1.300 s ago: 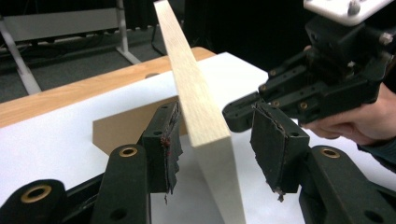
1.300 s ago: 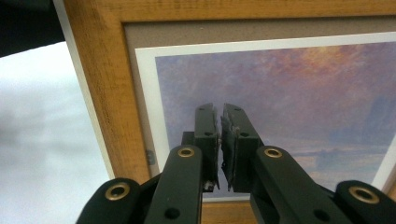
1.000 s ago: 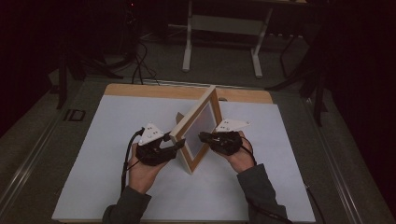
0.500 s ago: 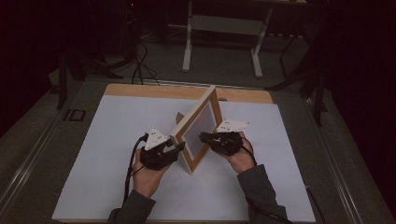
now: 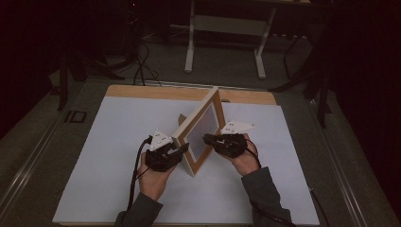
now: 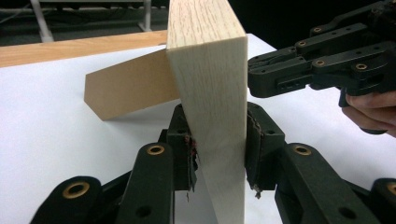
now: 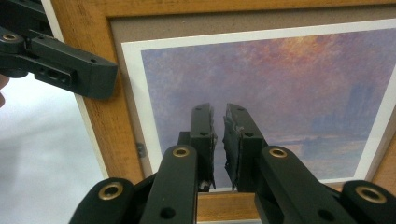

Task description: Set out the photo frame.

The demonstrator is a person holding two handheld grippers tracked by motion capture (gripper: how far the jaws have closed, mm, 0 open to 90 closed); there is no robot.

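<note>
Two grippers work one wooden picture frame [image 5: 201, 128], which stands upright on the white table cover [image 5: 113, 142] at the centre of the high view, propped by its brown back stand [image 6: 128, 88].

Left gripper [image 5: 176, 153] first: in the left gripper view its two black jaws sit either side of the frame's pale near edge [image 6: 210, 102], low in the middle of the picture. They have just been closing, and now the pads [image 6: 254, 149] lie flat against both faces of the wood, a medium-wide grip on the frame's thickness. In the high view this gripper meets the frame's near corner, just left of centre.

Over to the right gripper [image 5: 208, 138]: its own view has the jaws drawn in narrow, a thin slit between the pads [image 7: 205, 140], nothing caught in it. They point straight at the purple and orange print [image 7: 280, 79] behind the frame's inner border. Whether the tips touch the print, I cannot tell. In the high view this gripper is right of centre, at the frame's front face.

The left gripper's jaw also juts in at the upper left of the right gripper view, against the wooden border.
</note>
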